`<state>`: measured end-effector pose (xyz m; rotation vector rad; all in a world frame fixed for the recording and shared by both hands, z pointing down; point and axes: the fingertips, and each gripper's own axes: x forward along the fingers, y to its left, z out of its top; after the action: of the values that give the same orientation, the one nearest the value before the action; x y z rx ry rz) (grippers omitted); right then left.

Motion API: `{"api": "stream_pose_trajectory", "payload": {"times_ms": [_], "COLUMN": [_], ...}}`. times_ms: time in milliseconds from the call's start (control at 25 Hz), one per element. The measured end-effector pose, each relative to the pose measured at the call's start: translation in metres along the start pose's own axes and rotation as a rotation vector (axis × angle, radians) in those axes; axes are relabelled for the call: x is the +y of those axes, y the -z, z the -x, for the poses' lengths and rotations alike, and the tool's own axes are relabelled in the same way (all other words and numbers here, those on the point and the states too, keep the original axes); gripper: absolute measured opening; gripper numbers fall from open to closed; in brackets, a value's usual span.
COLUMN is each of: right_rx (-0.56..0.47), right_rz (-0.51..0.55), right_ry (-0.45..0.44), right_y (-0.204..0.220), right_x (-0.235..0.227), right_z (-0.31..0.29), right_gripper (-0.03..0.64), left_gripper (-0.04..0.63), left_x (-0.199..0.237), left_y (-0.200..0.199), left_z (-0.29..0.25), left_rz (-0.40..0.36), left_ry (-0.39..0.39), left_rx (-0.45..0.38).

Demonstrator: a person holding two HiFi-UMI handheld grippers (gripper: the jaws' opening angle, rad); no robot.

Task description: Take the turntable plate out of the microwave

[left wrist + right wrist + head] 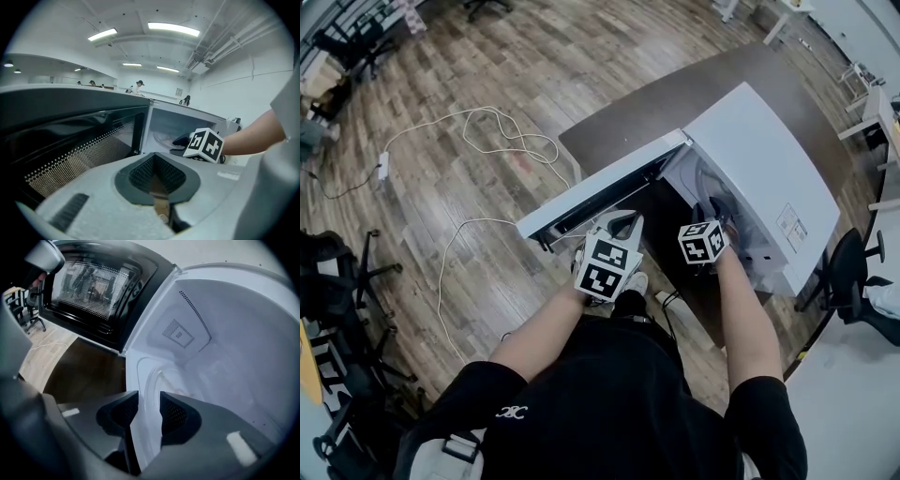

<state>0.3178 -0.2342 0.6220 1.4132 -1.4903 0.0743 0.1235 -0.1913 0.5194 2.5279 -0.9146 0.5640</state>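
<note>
Within the microwave (769, 159), the plate (161, 380) has its edge between our slightly parted right tongs (146, 411); our left tongs (155, 171) hang outside, shut and empty.

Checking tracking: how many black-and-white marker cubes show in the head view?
2. One black-and-white marker cube sits on the left gripper by the open white microwave door; the other on the right gripper at the cavity.
</note>
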Motion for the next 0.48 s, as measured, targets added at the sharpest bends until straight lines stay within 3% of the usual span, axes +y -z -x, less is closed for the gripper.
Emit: {"api": "stream_pose_trajectory", "payload": {"times_ms": [480], "right_rx": [0.024], "right_rz": [0.352], "right_ry": [0.169], "right_y": [-0.0072], "right_x": [-0.0011], "right_z": [-0.0022], "right_gripper": [0.144], "left_gripper": [0.008], "left_x": [0.0051], "left_y": [0.0056], "left_z": [-0.0032], "left_rz": [0.044], "left_ry": [0.002], "left_rx": [-0.003]}}
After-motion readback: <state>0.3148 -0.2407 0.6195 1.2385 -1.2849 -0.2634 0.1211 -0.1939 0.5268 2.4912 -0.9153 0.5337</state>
